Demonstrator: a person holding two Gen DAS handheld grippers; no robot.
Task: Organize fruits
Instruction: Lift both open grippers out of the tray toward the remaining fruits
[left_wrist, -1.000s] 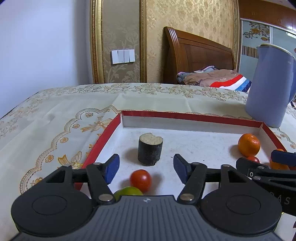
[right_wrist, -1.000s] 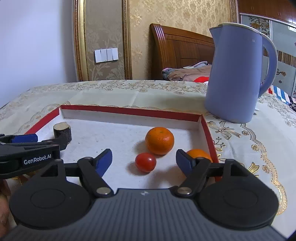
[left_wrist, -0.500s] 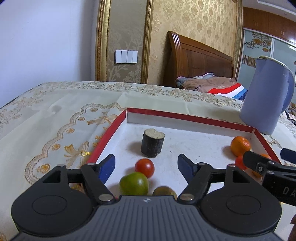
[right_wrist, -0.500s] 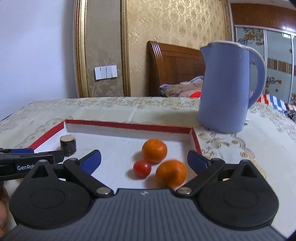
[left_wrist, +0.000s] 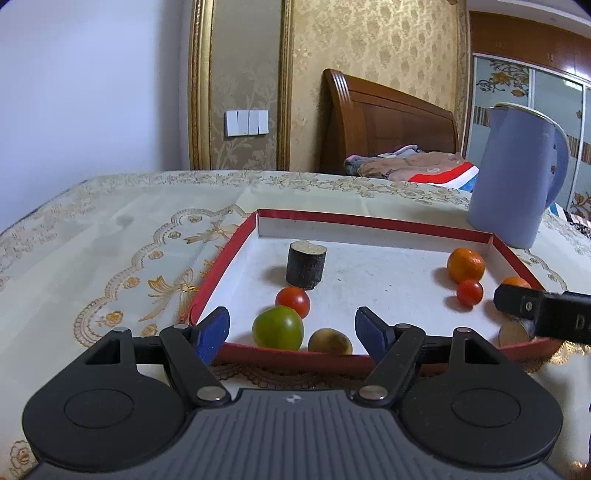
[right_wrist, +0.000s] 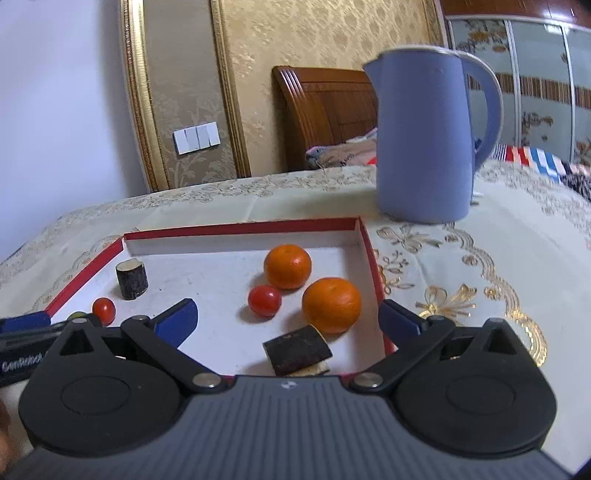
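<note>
The left gripper (left_wrist: 291, 328) hangs at the near rim of the red-edged tray (left_wrist: 369, 219), jaws apart and gripping nothing; only its right finger reaches over the tray floor. It has been opening within the last second but has now nearly settled. Just past its fingertips, inside the near wall, sit a green tomato (left_wrist: 277, 328) and a small brown fruit (left_wrist: 330, 341), with a red cherry tomato (left_wrist: 293, 301) touching the green one at 1 o'clock. A dark upright log-like stub (left_wrist: 306, 264) stands beyond, at 12 o'clock.

The right gripper (right_wrist: 288, 317) stands spread as wide as it goes, having just been opening, and holds nothing. Between its fingers lie a tipped dark stub (right_wrist: 297, 350) near the front wall, a mandarin (right_wrist: 331, 304) close to the right wall, a second mandarin (right_wrist: 287, 266) at 11 o'clock of it, and another cherry tomato (right_wrist: 264, 301).

The tray's middle floor and far wall strip are bare. A blue kettle (right_wrist: 424, 147) stands on the tablecloth (right_wrist: 480, 258) off the far right corner.
</note>
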